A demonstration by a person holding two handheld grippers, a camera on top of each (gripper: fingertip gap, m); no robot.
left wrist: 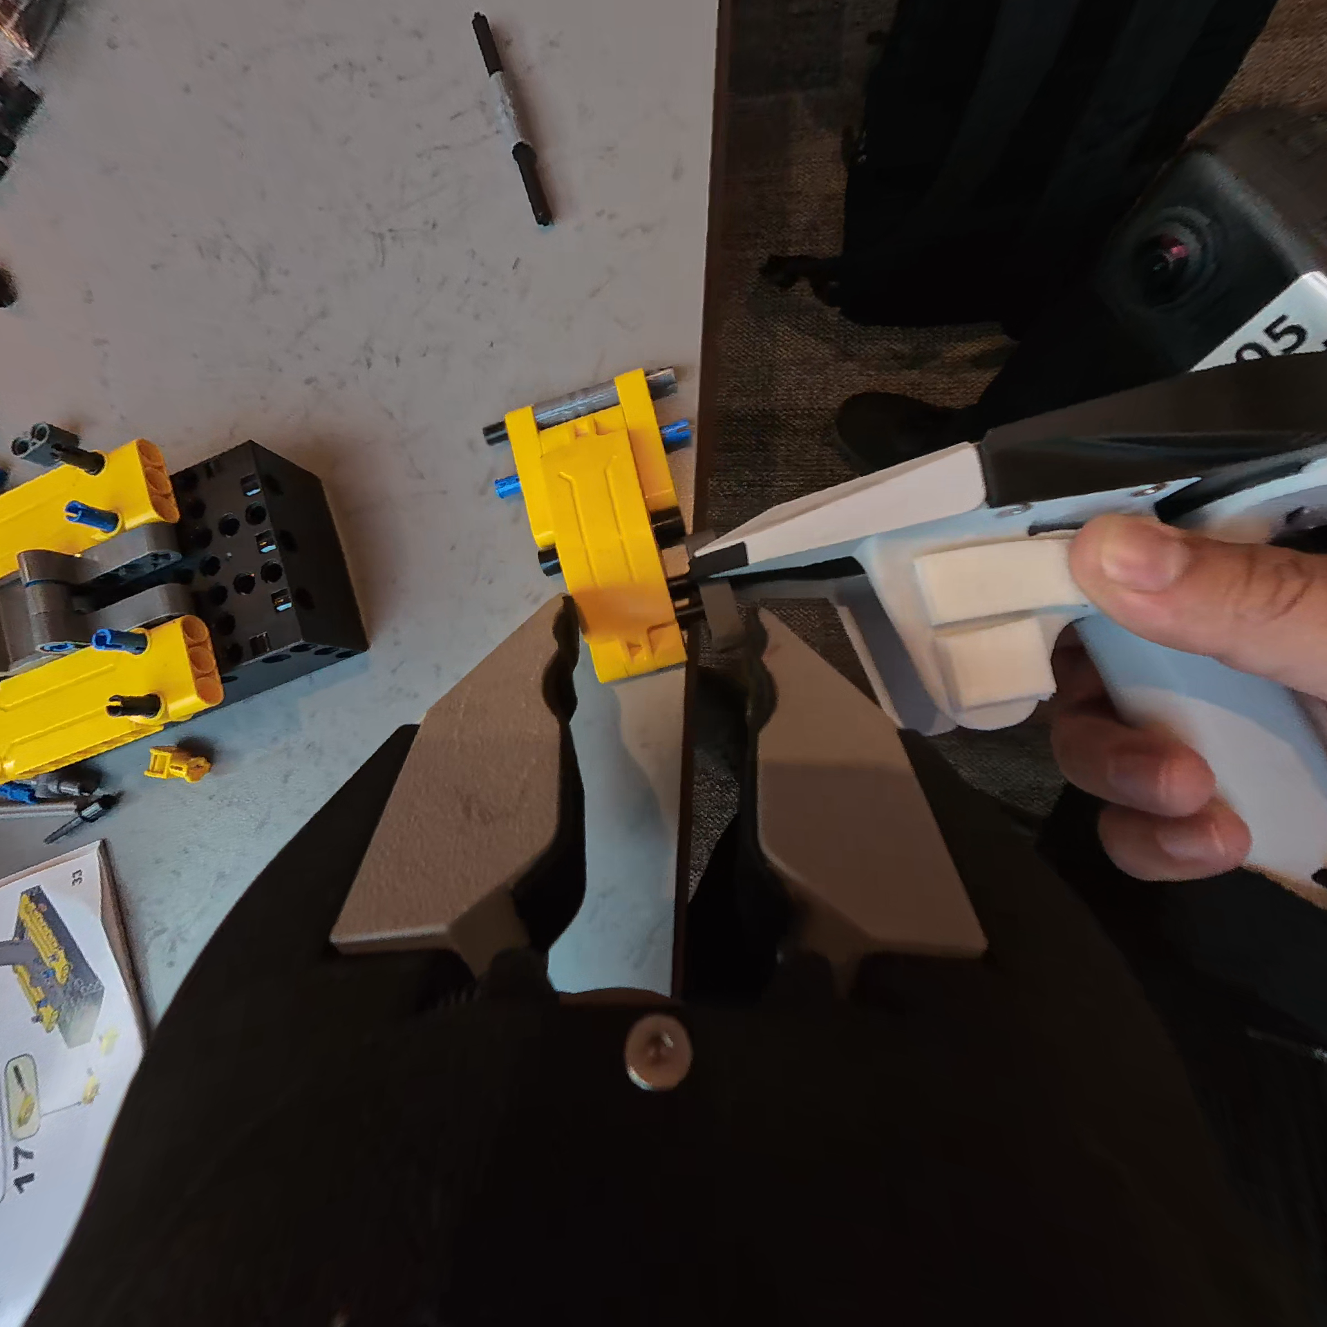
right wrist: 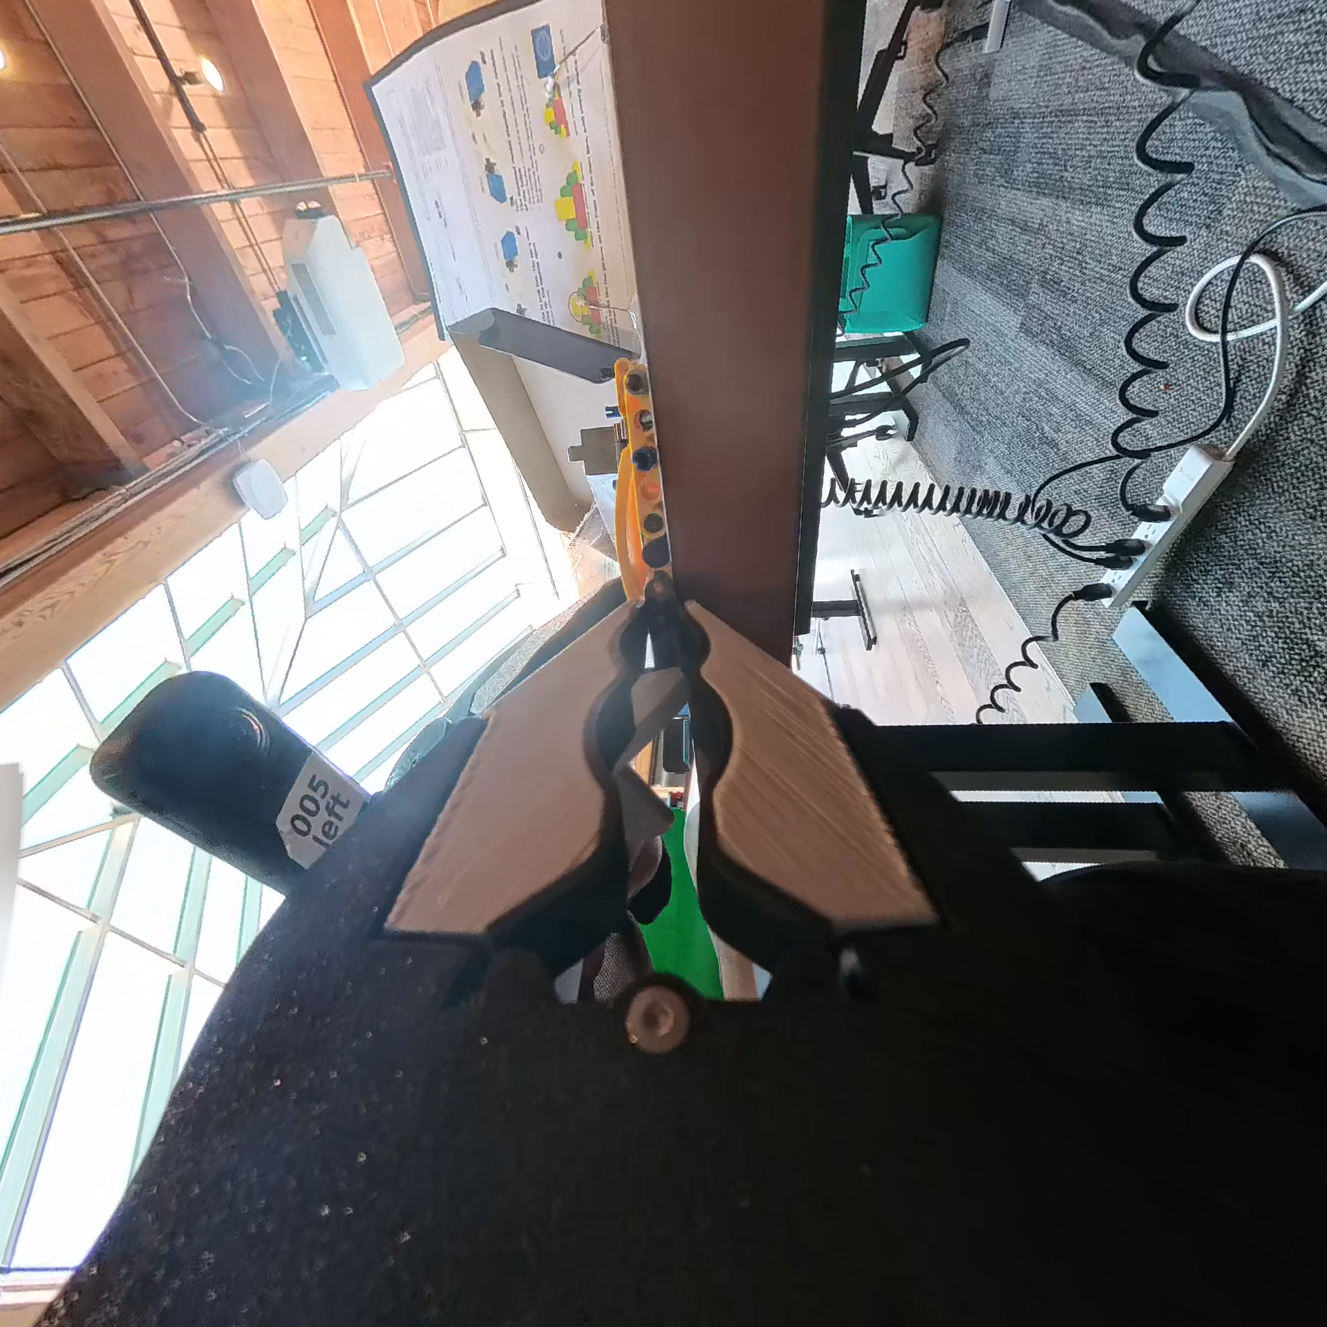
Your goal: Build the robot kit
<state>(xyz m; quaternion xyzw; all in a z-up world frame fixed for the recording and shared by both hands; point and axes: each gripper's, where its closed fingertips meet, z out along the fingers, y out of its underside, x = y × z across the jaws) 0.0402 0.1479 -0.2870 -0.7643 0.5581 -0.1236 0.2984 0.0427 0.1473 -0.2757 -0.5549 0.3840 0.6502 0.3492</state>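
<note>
At the table's edge point(left wrist: 707, 301) lies a yellow block piece point(left wrist: 599, 517) with black and blue pegs sticking from its sides. The left tongs point(left wrist: 650, 632) sit spread: one finger point(left wrist: 488, 775) touches the near end of the yellow piece, while the other finger point(left wrist: 854, 783) hangs out past the table edge, so the piece is not squeezed between them. The right tongs point(left wrist: 700, 564), held in a bare hand point(left wrist: 1185, 689), come in from the floor side of the yellow piece, their tips pressed nearly together on a small black peg point(left wrist: 682, 578) at its side.

Away from the edge, beyond the yellow piece, stands one larger built model point(left wrist: 143, 574): two yellow arms joined to one black holed block. One tiny yellow part point(left wrist: 176, 762) lies beside it, one long black rod point(left wrist: 513, 118) lies farther up the table, and one instruction booklet point(left wrist: 57, 1041) lies at the near corner.

The table is pale grey and scuffed point(left wrist: 287, 251). Below the edge is grey carpet point(right wrist: 1077, 251) with coiled black cables point(right wrist: 1163, 237) and a white power strip point(right wrist: 1163, 517); opposite are tall windows point(right wrist: 215, 646) and wood walls.
</note>
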